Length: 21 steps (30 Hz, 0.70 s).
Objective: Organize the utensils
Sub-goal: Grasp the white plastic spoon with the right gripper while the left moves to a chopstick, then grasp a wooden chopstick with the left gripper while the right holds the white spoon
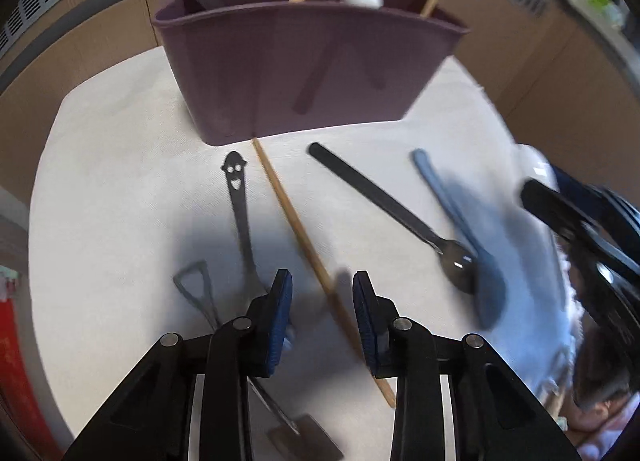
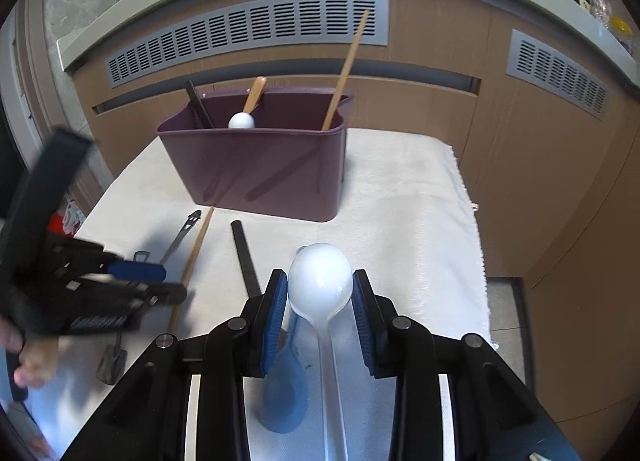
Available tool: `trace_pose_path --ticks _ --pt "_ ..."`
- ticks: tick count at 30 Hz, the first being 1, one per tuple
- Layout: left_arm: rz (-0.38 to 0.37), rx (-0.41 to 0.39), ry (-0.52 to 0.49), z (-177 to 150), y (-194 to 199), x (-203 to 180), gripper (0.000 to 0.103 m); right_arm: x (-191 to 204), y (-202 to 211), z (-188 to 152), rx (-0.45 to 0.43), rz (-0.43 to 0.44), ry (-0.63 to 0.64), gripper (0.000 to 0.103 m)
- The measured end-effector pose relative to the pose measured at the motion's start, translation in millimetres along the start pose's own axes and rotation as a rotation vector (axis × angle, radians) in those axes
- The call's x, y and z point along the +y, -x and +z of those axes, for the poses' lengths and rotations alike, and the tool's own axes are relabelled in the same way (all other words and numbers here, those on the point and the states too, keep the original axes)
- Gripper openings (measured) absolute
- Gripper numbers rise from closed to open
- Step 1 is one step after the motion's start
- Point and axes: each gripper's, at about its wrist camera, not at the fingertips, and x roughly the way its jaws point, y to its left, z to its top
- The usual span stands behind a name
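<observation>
A purple caddy [image 2: 256, 169] stands at the far side of a white cloth [image 2: 400, 197] on a table, already holding a black utensil, a wooden spoon, a white spoon and a chopstick. The right gripper [image 2: 320, 297] clenches the bowl of a white spoon [image 2: 320, 281], lifted above the cloth. The left gripper [image 1: 322, 293] hangs over a loose chopstick [image 1: 292, 217] that runs between its fingers; the pads stand apart from it, not gripping. Around it on the cloth lie a smiley-handled spoon [image 1: 238, 197], a black-handled spoon [image 1: 384, 201], a blue spoon [image 1: 460, 221] and a small shovel-shaped spoon [image 1: 196, 289].
</observation>
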Motion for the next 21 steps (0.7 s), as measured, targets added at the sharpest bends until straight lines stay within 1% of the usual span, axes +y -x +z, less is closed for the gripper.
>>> trace_pose_path --ticks 2,3,5,6,8,10,11,13,14,16,18,21 --pt "0.021 0.053 0.002 10.7 -12.4 -2.6 0.031 -3.0 1.5 -2.4 -0.005 0.006 -0.004 0.03" --pt "0.043 0.052 -0.01 16.2 -15.0 -6.2 0.031 -4.5 1.8 -3.6 -0.006 0.01 -0.009 0.03" --pt "0.082 0.062 -0.039 23.0 -17.3 -13.5 0.026 -8.2 1.1 -6.0 -0.004 0.017 -0.021 0.03" --pt "0.092 0.062 -0.057 26.7 -19.1 -18.1 0.024 -10.2 0.4 -6.9 -0.002 0.02 -0.028 0.031" --pt "0.101 0.052 -0.091 29.6 -20.4 -25.3 0.015 -12.6 0.1 -8.1 -0.002 0.022 -0.04 0.031" --pt "0.105 0.031 -0.137 29.9 -19.8 -33.0 0.014 -15.1 1.6 -8.8 -0.005 0.027 -0.057 0.031" --pt "0.1 0.022 -0.142 29.0 -19.0 -33.9 0.013 -14.9 2.9 -8.9 -0.008 0.029 -0.061 0.031" --pt "0.078 -0.01 -0.144 21.4 -14.3 -33.3 0.01 -14.4 6.6 -9.3 -0.016 0.033 -0.064 0.03" --pt "0.069 -0.037 -0.131 15.3 -9.2 -32.3 0.007 -13.9 8.5 -9.2 -0.019 0.036 -0.065 0.03" --pt "0.046 -0.083 -0.102 4.8 0.5 -30.4 0.006 -12.9 11.5 -8.9 -0.021 0.042 -0.063 0.03" --pt "0.033 -0.154 -0.071 -9.3 17.0 -29.5 0.006 -11.1 14.4 -8.3 -0.02 0.047 -0.063 0.03" --pt "0.001 -0.238 -0.028 -25.6 40.1 -27.4 0.006 -6.7 19.2 -7.5 -0.023 0.05 -0.055 0.03"
